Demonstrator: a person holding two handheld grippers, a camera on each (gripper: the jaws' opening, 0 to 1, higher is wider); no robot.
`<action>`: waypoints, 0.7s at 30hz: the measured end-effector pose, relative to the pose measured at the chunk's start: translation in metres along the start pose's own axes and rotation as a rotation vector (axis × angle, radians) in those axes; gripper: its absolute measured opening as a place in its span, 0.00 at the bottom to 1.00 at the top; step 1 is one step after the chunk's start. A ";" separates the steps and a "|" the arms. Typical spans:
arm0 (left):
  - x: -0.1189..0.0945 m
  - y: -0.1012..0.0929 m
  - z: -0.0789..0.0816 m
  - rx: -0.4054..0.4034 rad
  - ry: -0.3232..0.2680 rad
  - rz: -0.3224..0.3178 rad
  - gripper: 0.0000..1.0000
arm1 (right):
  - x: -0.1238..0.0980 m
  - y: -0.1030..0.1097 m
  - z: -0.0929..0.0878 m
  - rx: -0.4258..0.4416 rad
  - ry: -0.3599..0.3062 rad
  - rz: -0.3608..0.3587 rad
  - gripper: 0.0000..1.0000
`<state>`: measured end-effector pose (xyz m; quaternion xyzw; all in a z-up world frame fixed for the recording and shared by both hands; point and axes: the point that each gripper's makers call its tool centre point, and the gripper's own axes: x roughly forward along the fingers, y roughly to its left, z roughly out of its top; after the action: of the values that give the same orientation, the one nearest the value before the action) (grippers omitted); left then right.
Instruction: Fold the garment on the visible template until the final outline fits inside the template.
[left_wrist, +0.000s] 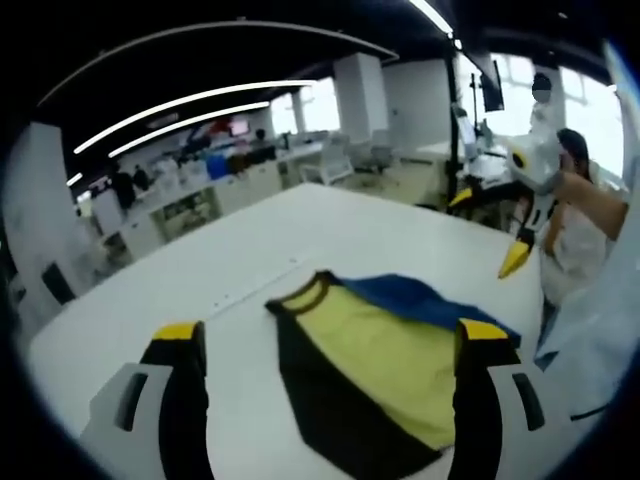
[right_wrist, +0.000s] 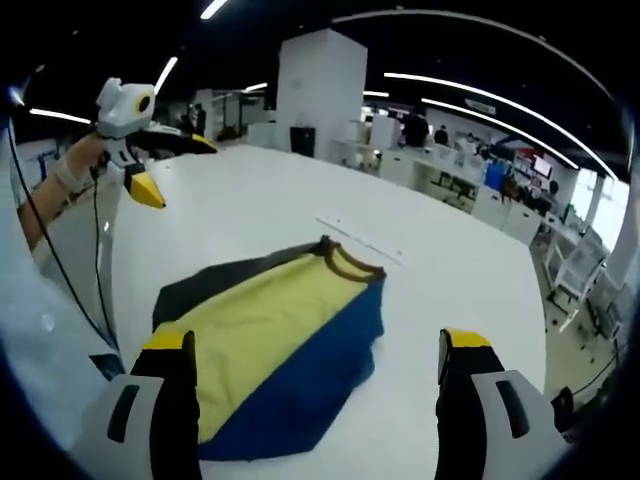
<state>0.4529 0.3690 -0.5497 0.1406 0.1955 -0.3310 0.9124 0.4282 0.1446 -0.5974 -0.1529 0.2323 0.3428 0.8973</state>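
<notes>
Both claws spread, empty, held above the shirt (left_wrist: 375, 365), which lies part-folded on the white surface (left_wrist: 180, 290) btwn them. I see no template. Next, I reckon: drop left claw (left_wrist: 330, 345), right claw (right_wrist: 315, 350) for another fold.

A wide white table (left_wrist: 300, 230) spreads across the near scene, with a thin pale strip (right_wrist: 360, 238) lying flat on it. Far behind stands a square white pillar (right_wrist: 318, 80); long ceiling light strips (left_wrist: 190, 100) run overhead. To the far side are rows of white desks (left_wrist: 180, 205), with people (right_wrist: 415, 125) standing among them, and bright windows (left_wrist: 590, 110)
</notes>
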 end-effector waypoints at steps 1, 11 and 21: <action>-0.001 -0.002 0.000 -0.003 -0.001 0.000 1.00 | -0.002 0.001 -0.001 0.002 0.000 -0.003 1.00; -0.010 -0.010 -0.005 -0.029 -0.006 0.002 1.00 | -0.008 0.007 -0.006 0.021 -0.002 -0.021 1.00; -0.017 -0.019 -0.009 -0.010 0.009 0.002 1.00 | -0.011 0.008 -0.021 0.046 0.026 -0.035 1.00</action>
<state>0.4261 0.3680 -0.5528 0.1379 0.2011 -0.3283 0.9126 0.4085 0.1354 -0.6104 -0.1406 0.2494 0.3196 0.9033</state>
